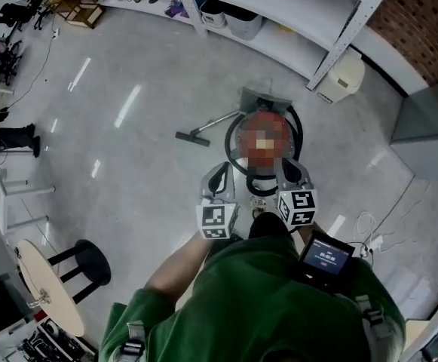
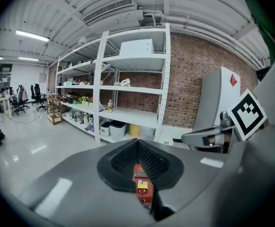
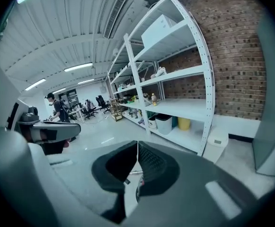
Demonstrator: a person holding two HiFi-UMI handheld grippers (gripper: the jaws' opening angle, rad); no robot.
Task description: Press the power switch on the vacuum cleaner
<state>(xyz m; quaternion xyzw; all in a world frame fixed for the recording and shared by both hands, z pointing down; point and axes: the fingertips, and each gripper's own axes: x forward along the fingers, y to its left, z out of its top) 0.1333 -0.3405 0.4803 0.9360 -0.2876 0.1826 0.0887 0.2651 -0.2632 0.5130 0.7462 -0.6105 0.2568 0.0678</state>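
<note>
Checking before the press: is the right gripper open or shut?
Shut: the right gripper shows its pads meeting at the tips.

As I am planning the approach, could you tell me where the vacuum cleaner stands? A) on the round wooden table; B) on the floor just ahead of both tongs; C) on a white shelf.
B: the head view shows the vacuum cleaner on the grey floor, just beyond the left tongs and right tongs.

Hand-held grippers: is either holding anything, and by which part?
Nothing is held. The left hand-held gripper and the right hand-held gripper both have jaws shut on nothing, near the vacuum cleaner.
</note>
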